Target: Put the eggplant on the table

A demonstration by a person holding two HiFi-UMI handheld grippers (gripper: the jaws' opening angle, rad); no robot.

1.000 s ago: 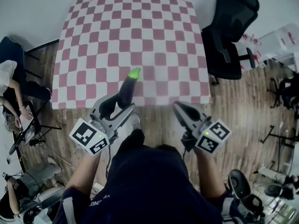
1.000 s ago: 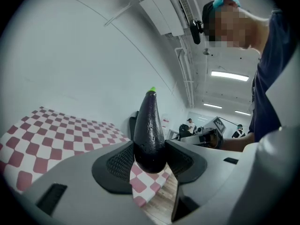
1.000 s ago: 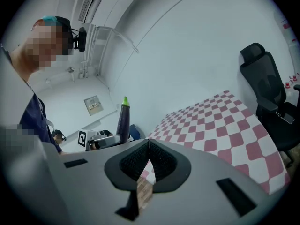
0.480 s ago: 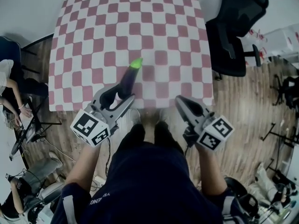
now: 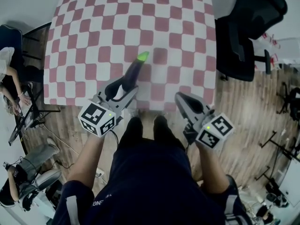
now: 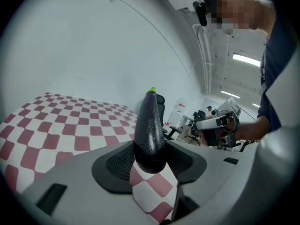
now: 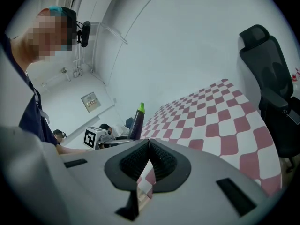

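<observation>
Right now the left gripper (image 6: 149,168) has its jaws spread wide around the eggplant (image 6: 149,125), the two dark ribbed pads (image 6: 117,165) pinching the fat, rounded purple end from either side. The rest of the glossy body sticks out past the jaw tips and tilts upward, with the little green stem end furthest from the jaws. Beneath the jaws and ahead of them lies the table (image 5: 117,22) in its red-and-white checked cloth; the eggplant is carried above that cloth, not lying on it, and from the head view its length reaches out from the jaws over the near part of the tabletop. Over to the right gripper (image 7: 149,159): its jaws are pressed together, pad against pad at the tips, and nothing sits between them. Only a sliver of checked cloth shows through the narrow gap lower down. From that gripper's own view the eggplant stands off to the left of its jaws, well apart from them, while the cloth spreads ahead and to the right. Further right of those jaws, beyond the table edge, stands a black office chair (image 7: 269,83). In the head view both grippers sit side by side near the table's front edge, each with its marker cube (image 5: 97,118) behind the jaws, over a wooden floor (image 5: 248,107).
</observation>
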